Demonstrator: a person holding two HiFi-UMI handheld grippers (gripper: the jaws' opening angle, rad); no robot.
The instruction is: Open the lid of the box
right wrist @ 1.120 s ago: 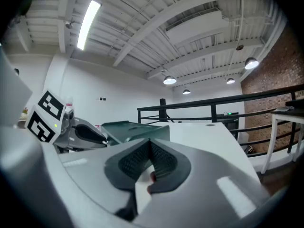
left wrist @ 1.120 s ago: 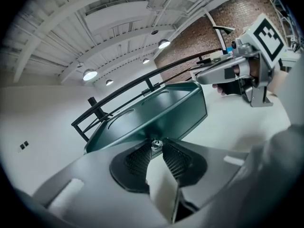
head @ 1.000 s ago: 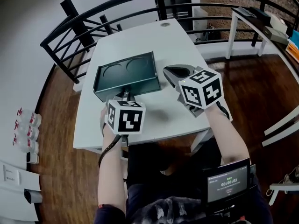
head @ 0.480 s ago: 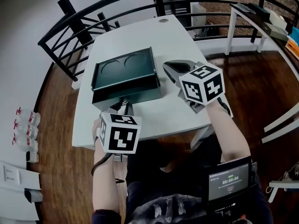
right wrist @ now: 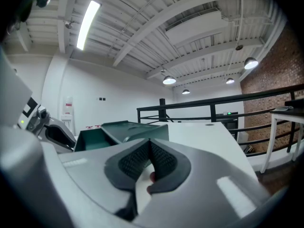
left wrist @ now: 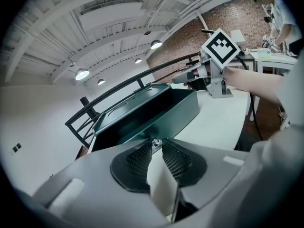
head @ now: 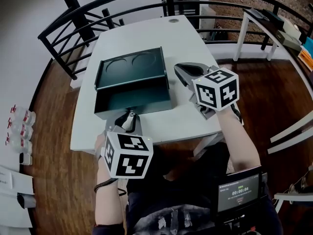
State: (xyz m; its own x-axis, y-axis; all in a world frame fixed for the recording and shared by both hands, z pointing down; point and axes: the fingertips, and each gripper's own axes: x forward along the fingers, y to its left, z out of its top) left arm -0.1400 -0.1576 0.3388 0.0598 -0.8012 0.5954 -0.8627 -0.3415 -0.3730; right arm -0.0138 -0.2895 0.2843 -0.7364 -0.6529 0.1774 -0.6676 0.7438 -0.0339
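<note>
A dark green box [head: 130,65] with two round recesses in its top stands on the white table [head: 181,38]. Its front stands open: a dark inside [head: 132,89] shows between the top panel and the front wall [head: 133,105]. My left gripper [head: 129,120] is at that front wall, shut on a small metal pull [left wrist: 154,143]. In the left gripper view the box [left wrist: 178,110] rises just beyond the jaws. My right gripper [head: 180,70] lies on the table just right of the box, shut and holding nothing. From the right gripper view the box [right wrist: 126,129] shows side-on.
A black railing [head: 98,4] curves round the table's far and left sides. A white side table [head: 254,28] stands at the right over wooden floor. Bottles [head: 19,131] sit on the floor at the left. A small screen [head: 238,192] hangs at my waist.
My left gripper has drawn back toward me with the box's front in its hold, and the dark gap behind the front wall has widened. The right gripper has hardly moved.
</note>
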